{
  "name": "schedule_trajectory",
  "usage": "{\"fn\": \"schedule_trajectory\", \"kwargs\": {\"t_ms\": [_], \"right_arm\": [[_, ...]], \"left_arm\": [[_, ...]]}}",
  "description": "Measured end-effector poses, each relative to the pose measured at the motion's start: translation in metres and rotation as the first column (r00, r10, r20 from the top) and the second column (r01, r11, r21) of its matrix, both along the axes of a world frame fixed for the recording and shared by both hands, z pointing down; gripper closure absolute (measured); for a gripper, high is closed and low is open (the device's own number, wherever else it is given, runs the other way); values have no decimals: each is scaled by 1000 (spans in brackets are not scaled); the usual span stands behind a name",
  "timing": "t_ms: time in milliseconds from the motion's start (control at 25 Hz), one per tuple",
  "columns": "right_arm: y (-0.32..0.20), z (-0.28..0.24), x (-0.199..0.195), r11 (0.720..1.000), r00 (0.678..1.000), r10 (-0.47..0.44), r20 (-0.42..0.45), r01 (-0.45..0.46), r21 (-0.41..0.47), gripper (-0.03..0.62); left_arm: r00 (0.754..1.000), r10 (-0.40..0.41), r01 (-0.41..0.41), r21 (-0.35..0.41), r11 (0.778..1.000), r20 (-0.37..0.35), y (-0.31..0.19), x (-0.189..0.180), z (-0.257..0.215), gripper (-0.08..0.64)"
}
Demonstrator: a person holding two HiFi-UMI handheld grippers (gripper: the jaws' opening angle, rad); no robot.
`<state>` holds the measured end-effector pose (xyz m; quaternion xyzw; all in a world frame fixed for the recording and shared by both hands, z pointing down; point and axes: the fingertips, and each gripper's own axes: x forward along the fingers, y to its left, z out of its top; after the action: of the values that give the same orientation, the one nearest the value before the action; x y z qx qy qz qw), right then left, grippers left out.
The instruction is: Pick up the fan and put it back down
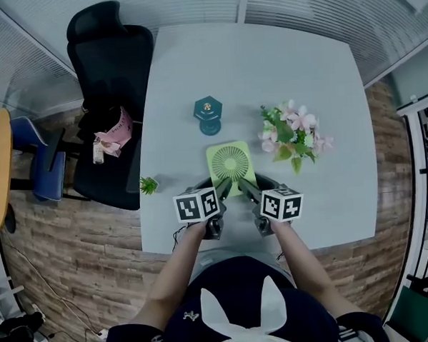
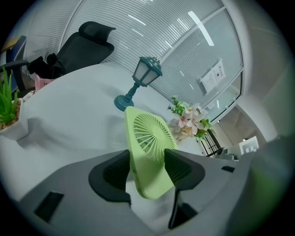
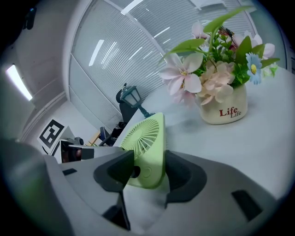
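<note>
Pale green plastic, that's the fan [image 1: 231,164], and right now it's pinched between both my tongs over the near half of the white table [image 1: 265,64]; the left tongs [image 2: 146,167] have their pads clamped front and back on the fan's lower left edge, and the right tongs [image 3: 148,169] do the same on the lower right; the jaws stand fairly wide on both, but that's because the body is chunky, not because the grip is loose; I went two-handed and low down so the grille stays free and the thing can't swing; it leans back a bit, grille facing up towards me; the bottom corner hangs with bare tabletop under it in the left gripper view, so I'd say it's clear of the table, though I wouldn't swear to it; the head view is good for layout: teal lantern lamp [image 1: 208,115] behind the fan, flower pot [image 1: 292,135] off to the right, both apart from it, so there's room to set it back down; it doesn't give the grip itself, as my marker cubes [image 1: 196,205] sit over that; the gripper views do, and the right one also shows the print on the flower pot; the left one picks up the little plant [image 2: 7,106] at the table edge and the black chair [image 2: 87,44].
</note>
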<state>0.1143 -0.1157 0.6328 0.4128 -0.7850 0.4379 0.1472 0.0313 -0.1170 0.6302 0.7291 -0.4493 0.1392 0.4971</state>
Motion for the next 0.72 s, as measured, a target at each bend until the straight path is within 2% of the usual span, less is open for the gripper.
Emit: {"fn": "schedule_trajectory", "kwargs": {"t_ms": [320, 720], "right_arm": [[0, -29, -4, 997, 1000, -12, -26, 13, 73, 376], [5, -67, -10, 989, 1000, 0, -16, 3, 147, 376]], "left_arm": [[1000, -6, 6, 54, 998, -17, 2, -4, -27, 314], [1000, 4, -4, 149, 989, -4, 5, -10, -66, 314]]}}
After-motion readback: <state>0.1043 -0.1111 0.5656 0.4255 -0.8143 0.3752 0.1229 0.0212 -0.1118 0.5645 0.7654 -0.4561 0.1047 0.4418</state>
